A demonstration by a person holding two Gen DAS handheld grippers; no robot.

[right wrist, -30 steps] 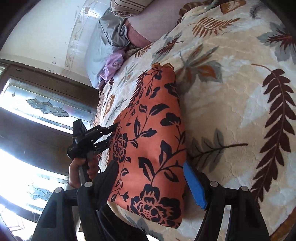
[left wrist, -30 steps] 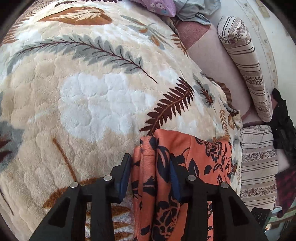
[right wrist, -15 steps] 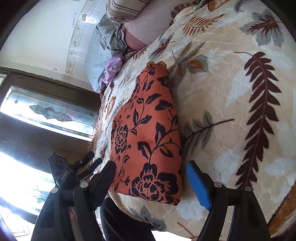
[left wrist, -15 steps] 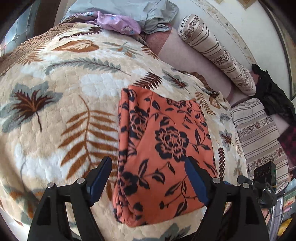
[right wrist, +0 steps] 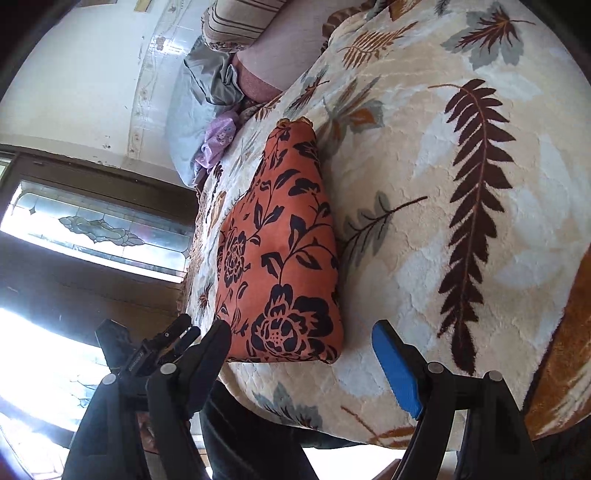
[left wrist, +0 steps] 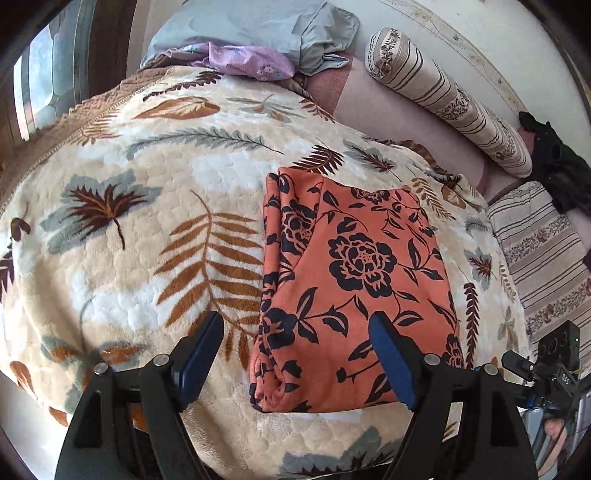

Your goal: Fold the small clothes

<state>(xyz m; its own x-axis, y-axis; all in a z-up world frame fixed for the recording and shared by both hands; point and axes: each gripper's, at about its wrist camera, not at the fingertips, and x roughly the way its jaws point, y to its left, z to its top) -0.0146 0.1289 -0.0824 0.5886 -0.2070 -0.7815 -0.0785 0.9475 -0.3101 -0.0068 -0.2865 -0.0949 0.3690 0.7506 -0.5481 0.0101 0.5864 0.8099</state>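
Observation:
An orange garment with black flowers (left wrist: 354,280) lies folded into a rectangle on the leaf-patterned blanket (left wrist: 147,229), near its front edge. It also shows in the right wrist view (right wrist: 280,266). My left gripper (left wrist: 299,354) is open and empty, held back from the garment's near edge. My right gripper (right wrist: 306,354) is open and empty, just off the garment's near corner. The left gripper also shows in the right wrist view (right wrist: 155,350), low at the left.
A purple cloth (left wrist: 247,61) and a grey cloth (left wrist: 266,26) lie at the far end of the bed. A striped bolster (left wrist: 450,99) and a striped cushion (left wrist: 543,251) lie to the right. A stained-glass window (right wrist: 96,225) is beyond the bed.
My left gripper let go of the orange garment, opened wide and pulled back from it. The garment now lies flat and folded. My right gripper drew back slightly.

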